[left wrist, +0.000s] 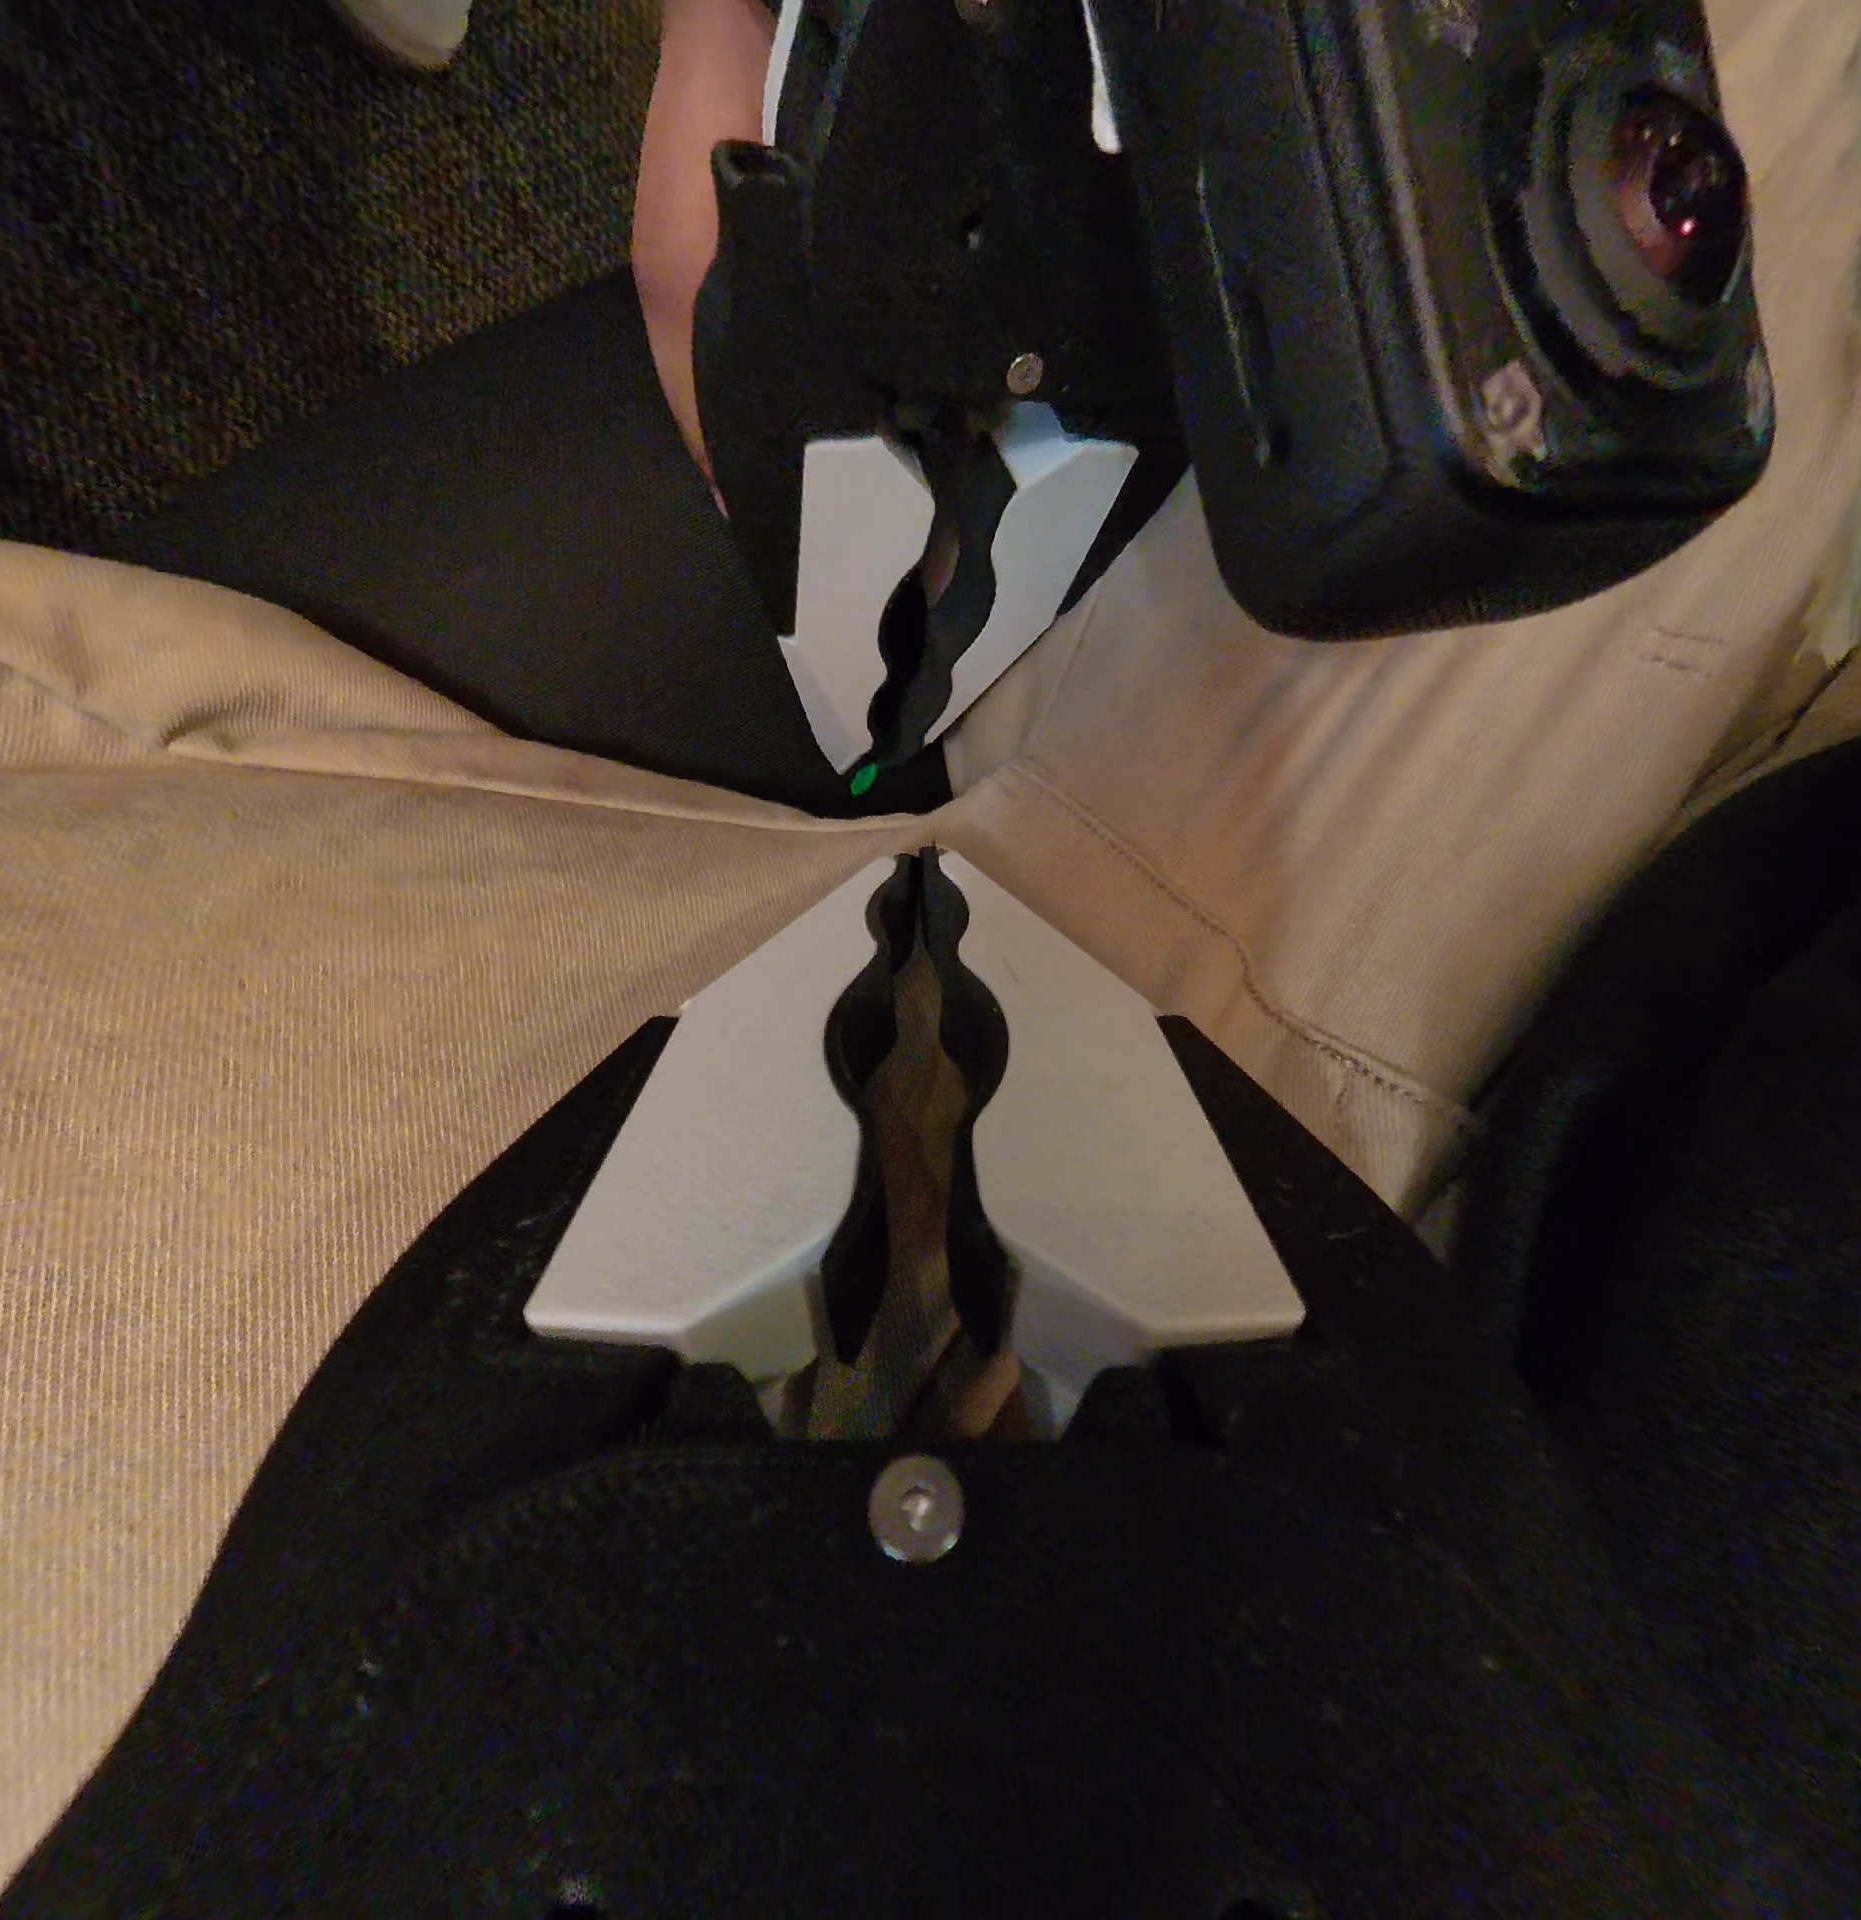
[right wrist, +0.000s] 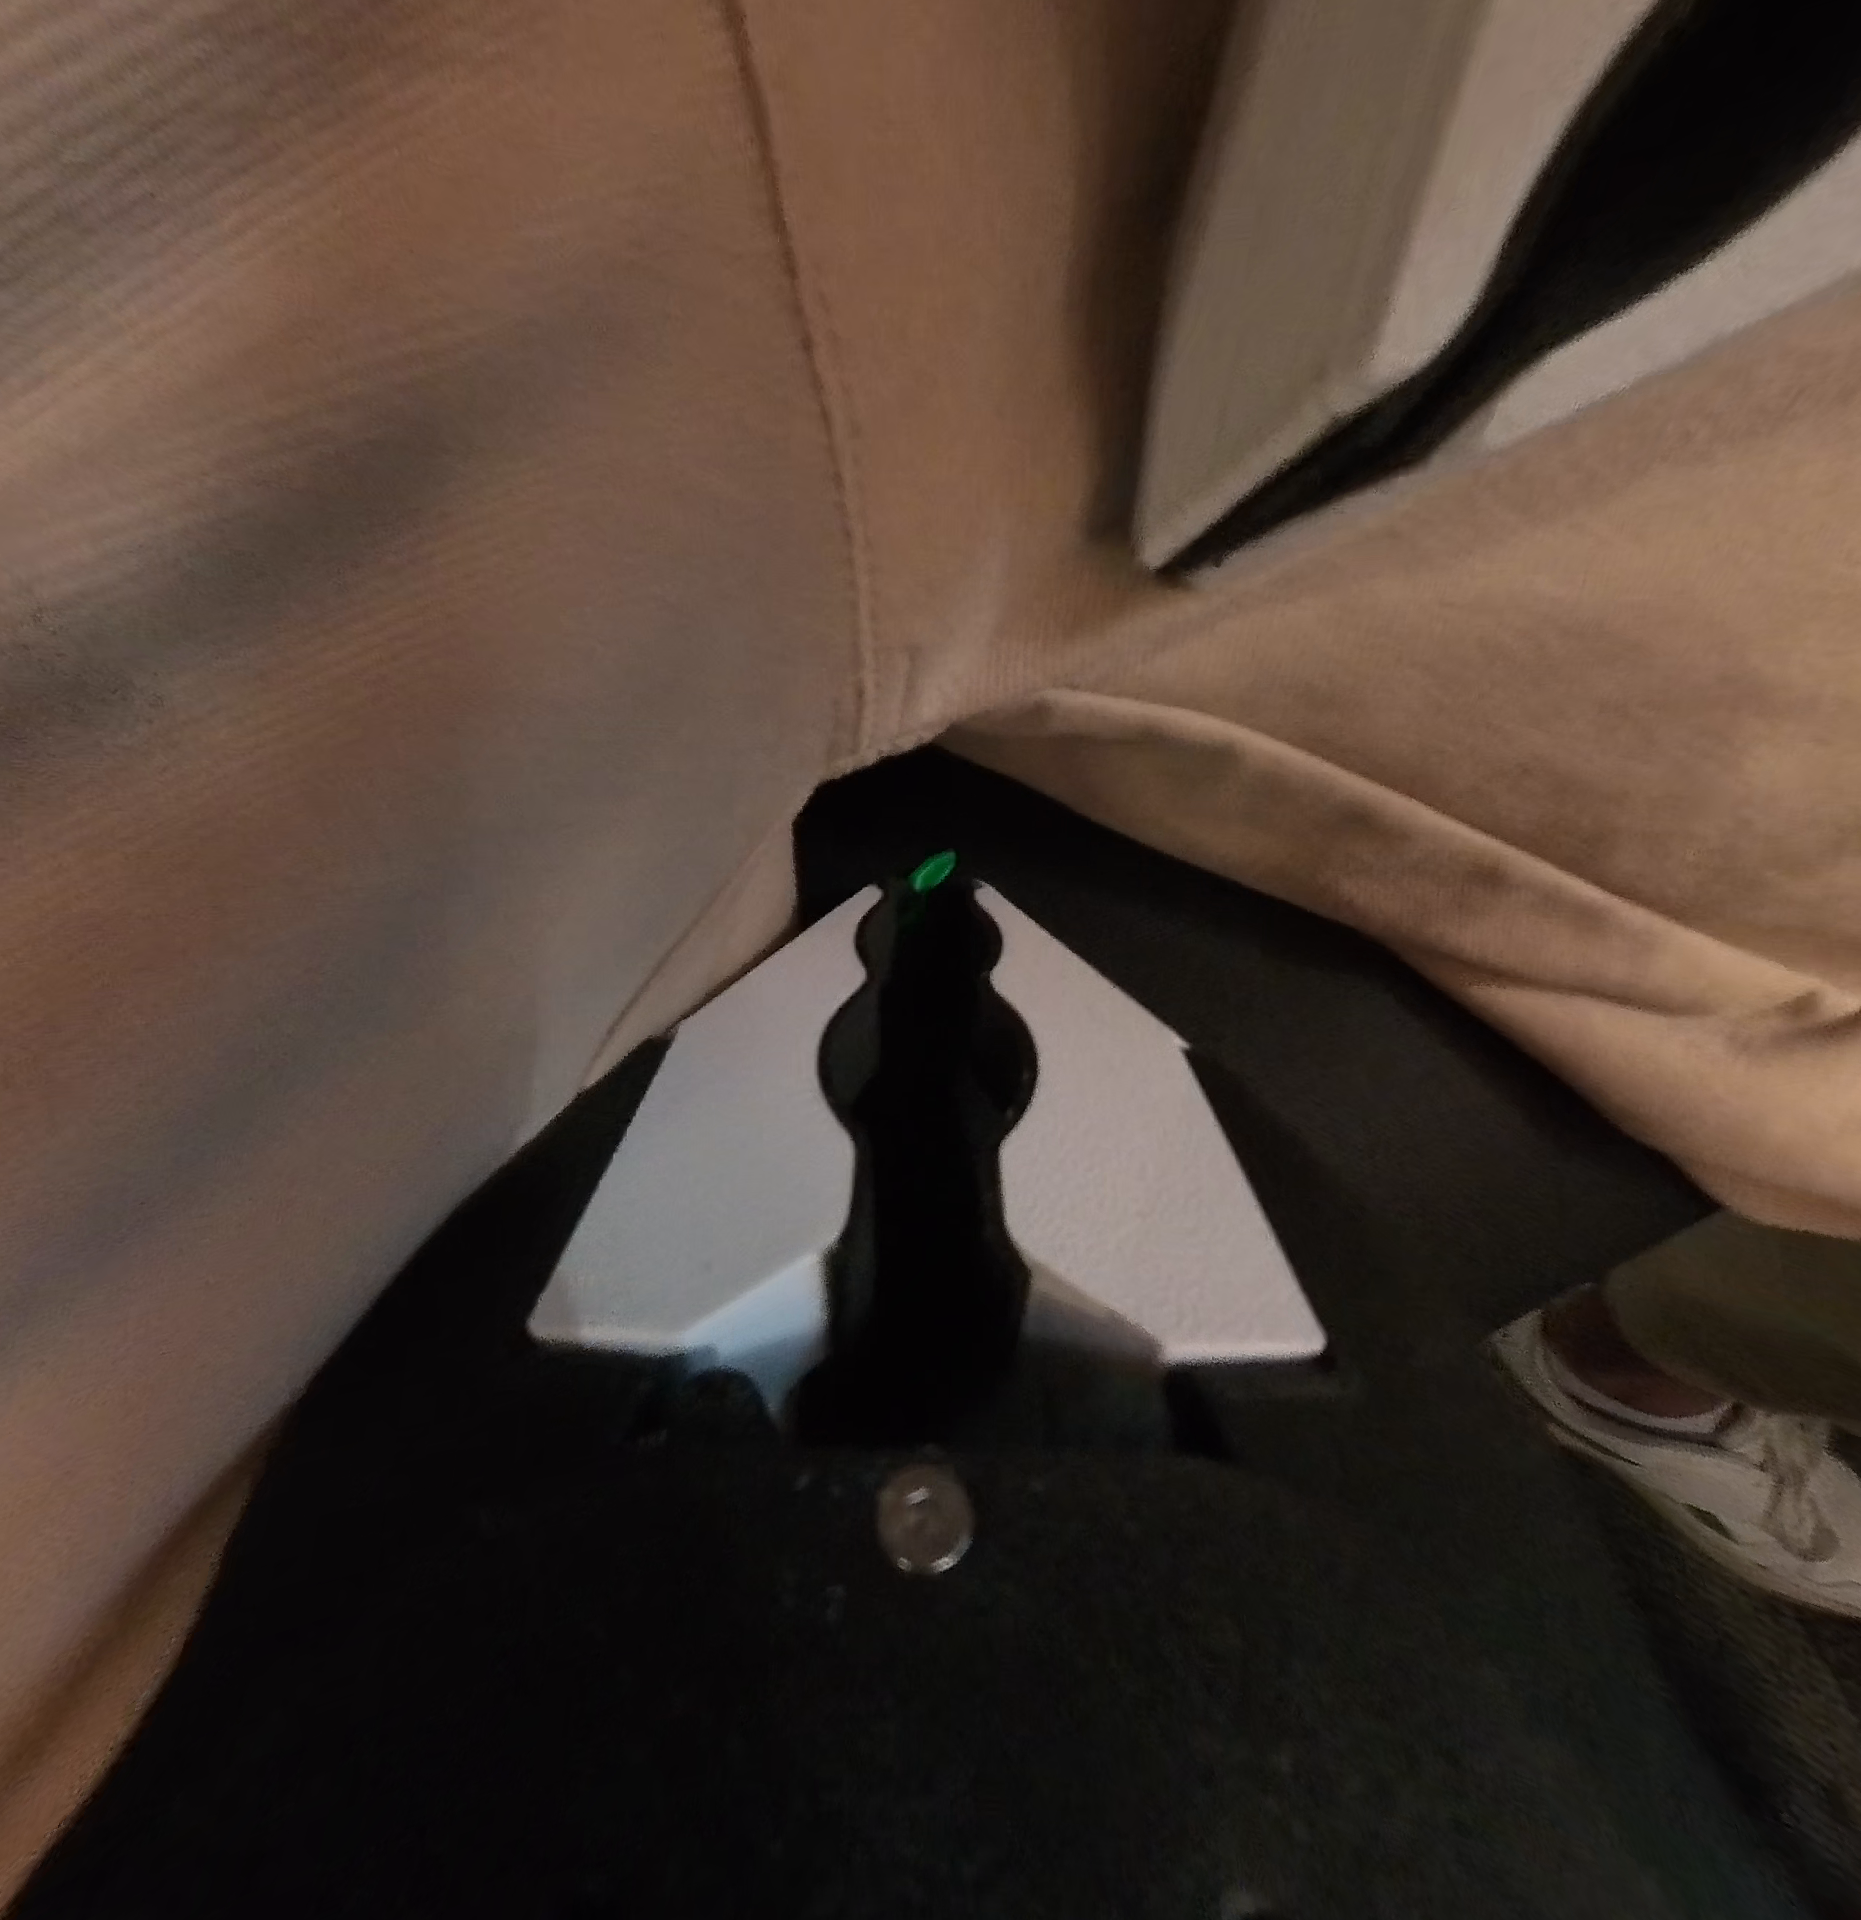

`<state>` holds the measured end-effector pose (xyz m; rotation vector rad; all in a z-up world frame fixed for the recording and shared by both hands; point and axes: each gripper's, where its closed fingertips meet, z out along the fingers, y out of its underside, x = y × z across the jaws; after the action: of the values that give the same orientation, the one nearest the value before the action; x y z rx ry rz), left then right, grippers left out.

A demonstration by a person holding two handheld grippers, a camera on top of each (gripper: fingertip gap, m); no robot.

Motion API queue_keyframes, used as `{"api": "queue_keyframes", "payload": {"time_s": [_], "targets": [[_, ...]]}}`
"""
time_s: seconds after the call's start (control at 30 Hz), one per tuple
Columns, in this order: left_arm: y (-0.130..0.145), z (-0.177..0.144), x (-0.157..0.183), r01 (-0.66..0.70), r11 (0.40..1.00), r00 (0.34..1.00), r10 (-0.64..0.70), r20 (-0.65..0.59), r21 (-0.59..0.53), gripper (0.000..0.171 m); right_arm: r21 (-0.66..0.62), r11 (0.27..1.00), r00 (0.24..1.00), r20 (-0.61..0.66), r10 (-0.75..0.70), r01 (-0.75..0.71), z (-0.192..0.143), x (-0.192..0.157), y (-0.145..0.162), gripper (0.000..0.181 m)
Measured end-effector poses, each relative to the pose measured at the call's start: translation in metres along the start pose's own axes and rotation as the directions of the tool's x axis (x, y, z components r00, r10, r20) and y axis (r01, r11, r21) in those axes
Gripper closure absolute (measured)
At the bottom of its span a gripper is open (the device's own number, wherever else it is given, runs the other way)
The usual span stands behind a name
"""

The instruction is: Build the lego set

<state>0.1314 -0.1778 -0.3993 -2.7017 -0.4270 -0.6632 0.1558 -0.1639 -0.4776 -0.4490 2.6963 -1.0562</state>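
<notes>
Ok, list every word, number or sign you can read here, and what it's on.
No text is readable.
The black camera has a small pale mark that is too blurred to read.
The left gripper, right gripper, green piece and beige fabric show no writing.

Dim, warm indoor light. Dark speckled carpet [left wrist: 230, 239] toward ten o'clock in the left wrist view. Pale wall panel [right wrist: 1310, 260] at one o'clock in the right wrist view, a dark band [right wrist: 1653, 218] running beside it. Dark floor [right wrist: 1830, 1704] at four o'clock.
</notes>
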Motion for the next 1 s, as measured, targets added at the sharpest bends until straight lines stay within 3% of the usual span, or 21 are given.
{"api": "queue_keyframes", "payload": {"time_s": [0.17, 0.27, 0.43, 0.53, 0.7, 1.0], "targets": [[-0.001, 0.0, 0.002, -0.011, 1.0, 1.0, 0.011, 0.002, 0.0, 0.168, -0.008, 1.0, 0.998, -0.055, 0.011, -0.012, -0.003, 0.006, 0.002, 0.176], [-0.002, 0.001, 0.003, -0.014, 1.0, 1.0, 0.014, -0.002, 0.004, 0.168, 0.017, 0.997, 0.988, -0.131, 0.078, -0.076, -0.013, 0.017, 0.009, 0.176], [-0.002, 0.001, 0.005, -0.021, 1.0, 1.0, 0.021, -0.01, 0.002, 0.167, 0.066, 0.983, 0.972, -0.15, 0.181, -0.173, -0.024, 0.024, 0.012, 0.181], [-0.002, 0.001, 0.005, -0.023, 1.0, 1.0, 0.023, -0.011, 0.003, 0.168, 0.048, 0.979, 0.969, -0.135, 0.205, -0.2, -0.022, 0.022, 0.015, 0.168], [-0.002, 0.001, 0.005, -0.02, 1.0, 1.0, 0.02, -0.016, 0.004, 0.168, 0.03, 0.984, 0.974, -0.139, 0.18, -0.177, -0.02, 0.019, 0.015, 0.159], [-0.003, 0.002, 0.007, 0.005, 1.0, 0.999, -0.005, -0.046, 0.003, 0.168, 0.011, 0.992, 0.979, -0.158, 0.129, -0.129, -0.015, 0.022, 0.013, 0.164]]}}
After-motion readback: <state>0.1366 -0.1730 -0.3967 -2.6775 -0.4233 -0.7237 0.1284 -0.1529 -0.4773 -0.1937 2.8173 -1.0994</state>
